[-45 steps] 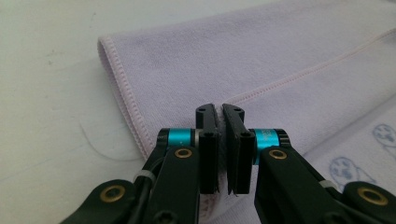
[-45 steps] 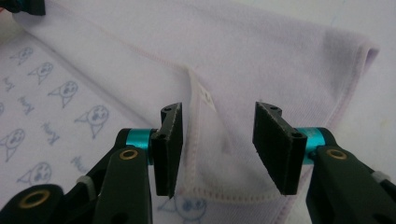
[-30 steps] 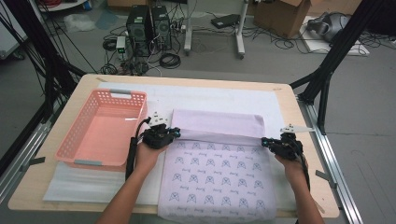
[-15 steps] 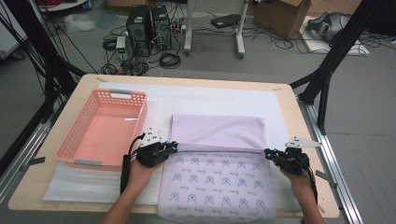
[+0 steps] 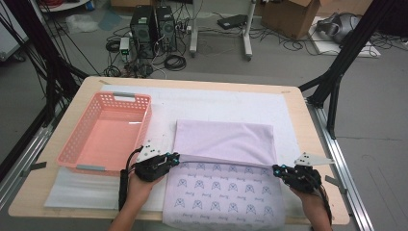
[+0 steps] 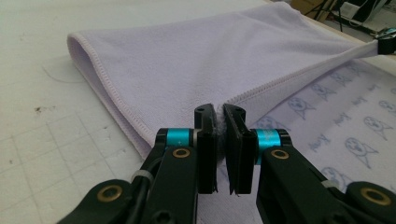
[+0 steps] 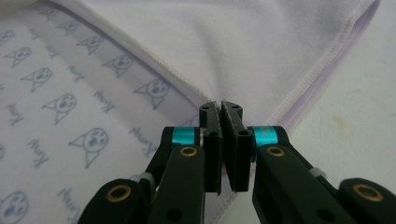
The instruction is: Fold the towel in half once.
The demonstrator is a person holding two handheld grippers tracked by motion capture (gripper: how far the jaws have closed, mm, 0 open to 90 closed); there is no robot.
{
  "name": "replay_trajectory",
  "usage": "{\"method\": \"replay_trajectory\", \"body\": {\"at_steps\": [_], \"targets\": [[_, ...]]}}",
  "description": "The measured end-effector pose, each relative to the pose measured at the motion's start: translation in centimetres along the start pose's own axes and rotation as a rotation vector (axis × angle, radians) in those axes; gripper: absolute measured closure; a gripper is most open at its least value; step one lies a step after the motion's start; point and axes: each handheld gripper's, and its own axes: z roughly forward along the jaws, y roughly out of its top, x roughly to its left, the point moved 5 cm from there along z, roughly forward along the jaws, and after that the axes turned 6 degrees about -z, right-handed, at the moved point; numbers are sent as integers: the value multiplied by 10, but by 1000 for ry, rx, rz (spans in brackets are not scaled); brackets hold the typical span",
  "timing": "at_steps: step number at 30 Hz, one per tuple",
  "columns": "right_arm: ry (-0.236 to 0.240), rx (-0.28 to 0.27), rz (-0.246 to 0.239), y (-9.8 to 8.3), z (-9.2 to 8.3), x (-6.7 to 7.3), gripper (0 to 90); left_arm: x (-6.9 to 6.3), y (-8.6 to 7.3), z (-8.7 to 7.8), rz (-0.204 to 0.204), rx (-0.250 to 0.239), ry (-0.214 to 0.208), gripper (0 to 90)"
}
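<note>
A pale lilac towel with a printed cat-face pattern on its inner side lies on the white mat, its far half folded over toward the person. My left gripper is shut on the left corner of the folded edge, and in the left gripper view the towel hem is pinched between the jaws of the left gripper. My right gripper is shut on the right corner, where the towel is also pinched by the right gripper. The held edge stretches taut between both, above the patterned lower half.
A pink plastic basket stands on the table left of the towel, close to my left hand. The white mat covers the wooden table. Black frame legs and cables stand beyond the table's far edge.
Both grippers have drawn the folded edge of the towel toward the person, so the plain lilac layer covers more of the patterned side than before.
</note>
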Motion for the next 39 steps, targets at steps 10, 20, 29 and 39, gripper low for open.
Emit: {"method": "replay_trajectory", "body": {"at_steps": [10, 20, 29, 39], "targets": [[-5, -1, 3, -13, -15, 18, 868, -18, -12, -20, 1, -11, -7, 834], [9, 7, -2, -30, -34, 43, 868, -41, -31, -45, -4, -14, 2, 834], [14, 3, -3, -42, -52, 63, 868, -59, -45, -65, -11, -17, 1, 833], [24, 6, -4, -54, -66, 79, 868, -73, -59, -82, -23, -14, -1, 833]]}}
